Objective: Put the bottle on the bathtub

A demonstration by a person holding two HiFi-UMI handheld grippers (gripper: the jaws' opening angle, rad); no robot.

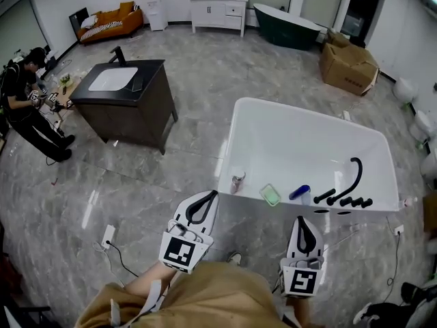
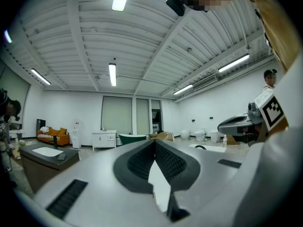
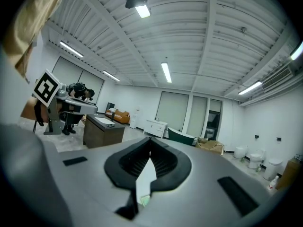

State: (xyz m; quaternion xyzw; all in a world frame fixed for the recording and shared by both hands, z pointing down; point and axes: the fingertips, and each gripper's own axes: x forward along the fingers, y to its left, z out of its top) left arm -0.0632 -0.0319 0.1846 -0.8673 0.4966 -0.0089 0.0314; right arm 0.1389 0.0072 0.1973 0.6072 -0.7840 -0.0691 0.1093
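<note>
Bottle location: a blue bottle (image 1: 299, 193) lies on the near rim of the white bathtub (image 1: 300, 142), between a green soap dish (image 1: 270, 195) and the black faucet set (image 1: 347, 186). A small clear bottle (image 1: 237, 181) stands upright on the same rim, at its left corner, well apart from the blue one.

Left gripper (image 1: 212, 195): held low in front of the person, just short of the tub's near left corner and touching nothing. In the left gripper view, the left gripper (image 2: 154, 142) has its jaws pressed together at the tips, and nothing sits between them.

Right gripper (image 1: 300, 220): held below the near rim, in line with the blue bottle but apart from it. In the right gripper view, the right gripper (image 3: 150, 139) also has its jaws pressed together at the tips and carries nothing. A sliver of white and green shows through the slot behind the tips.

Surroundings in the head view:
- A dark vanity (image 1: 136, 111) with a white basin stands to the left of the tub.
- A cardboard box (image 1: 348, 67) sits beyond the tub.
- A dark green tub (image 1: 287, 26) stands at the far wall.
- A person in dark clothes (image 1: 27, 104) stands at the left edge.
</note>
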